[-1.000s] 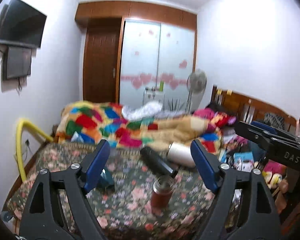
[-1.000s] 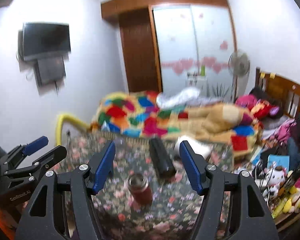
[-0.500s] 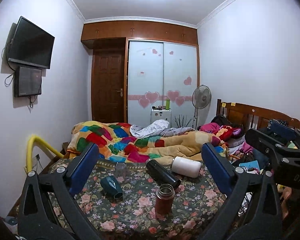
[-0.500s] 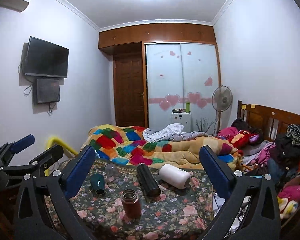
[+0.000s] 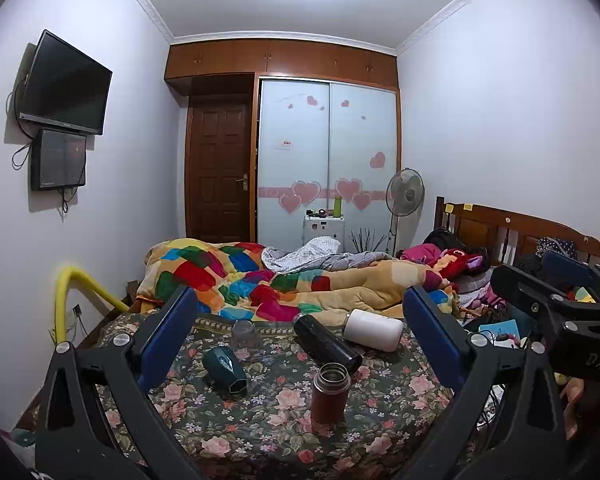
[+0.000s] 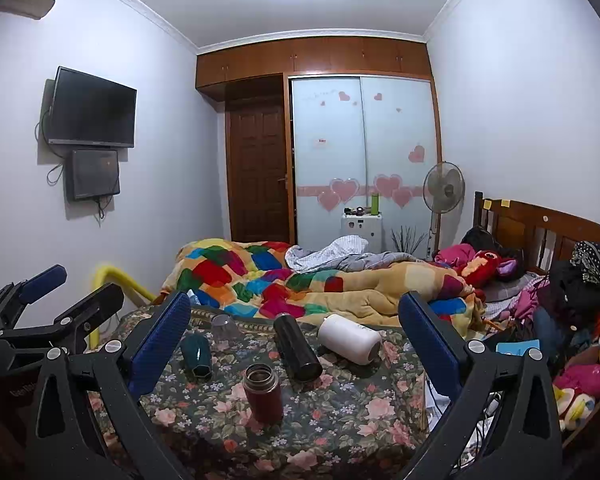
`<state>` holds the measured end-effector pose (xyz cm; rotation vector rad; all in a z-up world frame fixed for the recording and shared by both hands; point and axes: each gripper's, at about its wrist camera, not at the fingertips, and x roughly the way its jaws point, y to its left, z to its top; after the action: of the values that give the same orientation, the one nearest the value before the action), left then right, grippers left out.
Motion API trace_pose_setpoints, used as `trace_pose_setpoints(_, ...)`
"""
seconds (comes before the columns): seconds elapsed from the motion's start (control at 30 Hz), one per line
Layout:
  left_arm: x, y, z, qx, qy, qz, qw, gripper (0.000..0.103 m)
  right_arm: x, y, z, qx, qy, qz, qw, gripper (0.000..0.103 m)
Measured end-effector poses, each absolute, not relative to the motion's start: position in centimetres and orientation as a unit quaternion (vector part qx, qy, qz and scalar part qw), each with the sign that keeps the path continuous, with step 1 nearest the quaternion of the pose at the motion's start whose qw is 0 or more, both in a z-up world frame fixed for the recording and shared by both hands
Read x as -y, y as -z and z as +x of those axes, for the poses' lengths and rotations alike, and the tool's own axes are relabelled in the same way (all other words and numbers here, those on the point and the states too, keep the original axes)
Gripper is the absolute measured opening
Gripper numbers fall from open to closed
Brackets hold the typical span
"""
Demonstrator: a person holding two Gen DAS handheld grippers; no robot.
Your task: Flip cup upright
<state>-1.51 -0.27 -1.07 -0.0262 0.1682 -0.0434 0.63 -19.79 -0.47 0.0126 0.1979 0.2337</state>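
On the floral tablecloth (image 5: pixel 380 408) a red-brown flask (image 5: pixel 329 394) stands upright, also in the right wrist view (image 6: pixel 263 393). A dark teal cup (image 5: pixel 225 370) (image 6: pixel 196 357), a black flask (image 5: pixel 326 343) (image 6: pixel 297 347) and a white cup (image 5: pixel 373 329) (image 6: pixel 349 339) lie on their sides. A clear glass (image 5: pixel 244 334) (image 6: pixel 224 327) stands mouth down at the back. My left gripper (image 5: pixel 300 340) is open and empty, well short of the cups. My right gripper (image 6: pixel 296 340) is open and empty too.
A bed with a colourful quilt (image 5: pixel 260 276) lies right behind the table. A yellow pipe (image 5: pixel 80 284) curves at the left. Clutter and soft toys (image 6: pixel 580 360) fill the right side. The other gripper shows at each view's edge (image 5: pixel 560 320) (image 6: pixel 40 320).
Both grippers have pulled back and tilted up from the table, and their jaws have opened wider. The cups and flasks lie as before.
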Motion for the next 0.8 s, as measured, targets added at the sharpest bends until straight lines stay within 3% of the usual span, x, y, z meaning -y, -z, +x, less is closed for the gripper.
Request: trace_pose_setpoints(0.8,0.18,1.55,-1.02,-0.092,0.019,-0.012,0.996,0.103,19.61,0.56,0.35,-0.111,-0.124,0.012,0.986,0.103)
